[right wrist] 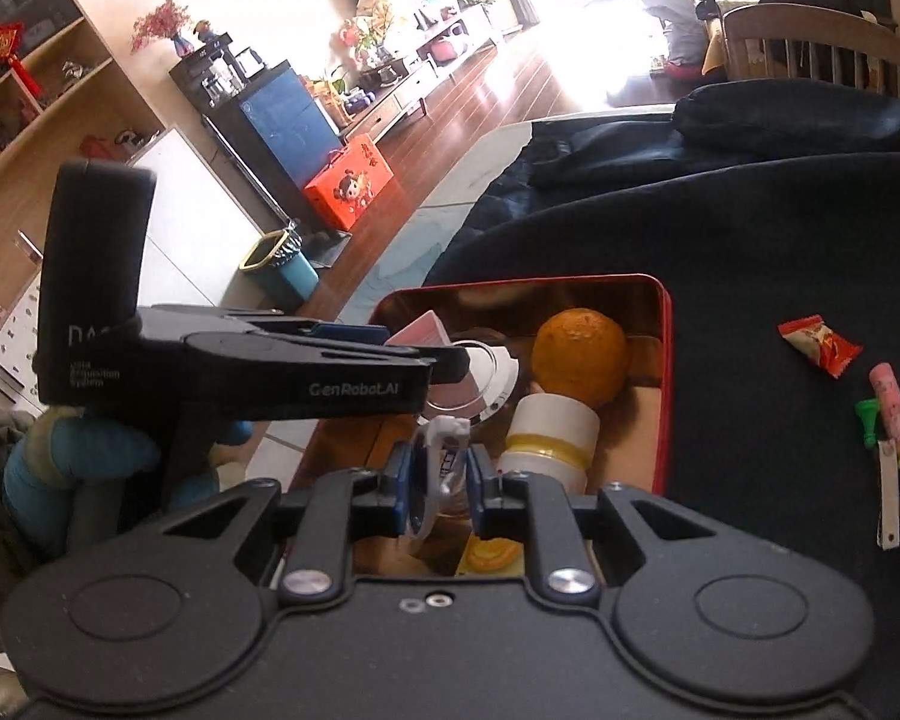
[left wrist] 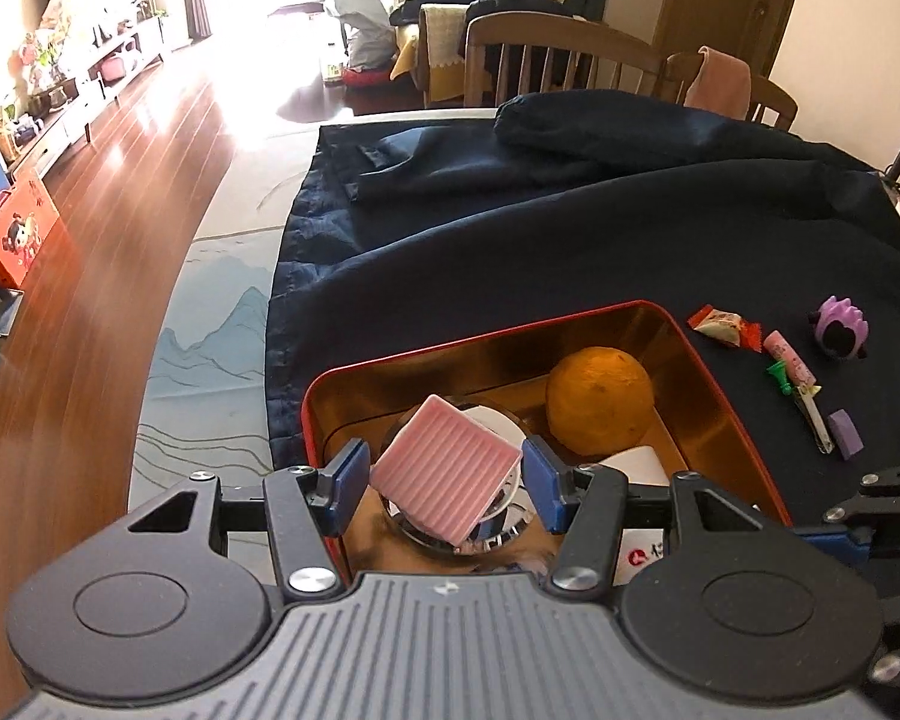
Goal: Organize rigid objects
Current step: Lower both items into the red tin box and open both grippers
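A red tin box [left wrist: 510, 330] with a gold inside sits on dark blue cloth. It holds an orange [left wrist: 600, 399], a white and yellow bottle [right wrist: 549, 438] and a round clear dish [left wrist: 486, 420]. My left gripper [left wrist: 447, 477] is over the box, its jaws wide apart on either side of a tilted pink ribbed square [left wrist: 444, 474], not clearly touching it. My right gripper [right wrist: 441, 483] is shut on a clear plastic piece [right wrist: 441, 468] above the box's near end. The left gripper also shows in the right wrist view [right wrist: 354, 360].
On the cloth right of the box lie a red candy wrapper [left wrist: 726, 327], a pink tube [left wrist: 789, 357], a green peg [left wrist: 779, 375], a purple toy [left wrist: 840, 330] and a purple block [left wrist: 846, 432]. Folded dark cloth [left wrist: 630, 132] and wooden chairs [left wrist: 546, 54] stand behind.
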The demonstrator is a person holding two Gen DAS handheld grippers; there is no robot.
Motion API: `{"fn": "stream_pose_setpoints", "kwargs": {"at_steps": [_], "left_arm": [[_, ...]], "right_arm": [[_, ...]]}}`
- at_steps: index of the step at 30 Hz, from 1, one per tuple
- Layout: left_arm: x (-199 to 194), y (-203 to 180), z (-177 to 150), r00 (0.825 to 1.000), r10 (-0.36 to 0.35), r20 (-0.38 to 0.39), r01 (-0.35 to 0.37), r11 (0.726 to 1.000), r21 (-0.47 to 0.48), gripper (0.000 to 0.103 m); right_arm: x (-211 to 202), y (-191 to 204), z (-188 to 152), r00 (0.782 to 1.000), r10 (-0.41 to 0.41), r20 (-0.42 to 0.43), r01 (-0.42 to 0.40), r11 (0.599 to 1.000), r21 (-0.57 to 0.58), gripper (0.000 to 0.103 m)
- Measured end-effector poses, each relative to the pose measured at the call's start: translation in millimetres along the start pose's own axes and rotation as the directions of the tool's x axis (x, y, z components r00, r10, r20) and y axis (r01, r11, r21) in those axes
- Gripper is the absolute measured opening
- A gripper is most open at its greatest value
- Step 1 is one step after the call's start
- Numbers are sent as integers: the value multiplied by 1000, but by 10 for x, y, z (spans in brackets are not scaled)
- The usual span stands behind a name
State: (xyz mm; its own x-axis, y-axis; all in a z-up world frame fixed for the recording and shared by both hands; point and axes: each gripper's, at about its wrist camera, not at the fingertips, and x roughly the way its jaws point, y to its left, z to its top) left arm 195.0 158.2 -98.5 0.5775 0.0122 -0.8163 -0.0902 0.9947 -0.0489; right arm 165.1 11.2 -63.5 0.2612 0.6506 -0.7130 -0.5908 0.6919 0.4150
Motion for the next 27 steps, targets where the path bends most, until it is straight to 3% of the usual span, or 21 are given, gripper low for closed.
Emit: {"fn": "stream_pose_setpoints", "kwargs": {"at_steps": [17, 25, 27], "left_arm": [[220, -43, 4, 1000, 10, -27, -9, 999, 42, 55], [206, -58, -11, 999, 18, -31, -17, 999, 39, 56], [189, -66, -17, 999, 23, -28, -22, 999, 36, 61]], "right_arm": [[-29, -175, -87, 996, -88, -8, 88, 996, 17, 28], [-165, -181, -194, 996, -93, -5, 93, 995, 21, 39], [-199, -168, -220, 995, -95, -4, 95, 995, 15, 40]]}}
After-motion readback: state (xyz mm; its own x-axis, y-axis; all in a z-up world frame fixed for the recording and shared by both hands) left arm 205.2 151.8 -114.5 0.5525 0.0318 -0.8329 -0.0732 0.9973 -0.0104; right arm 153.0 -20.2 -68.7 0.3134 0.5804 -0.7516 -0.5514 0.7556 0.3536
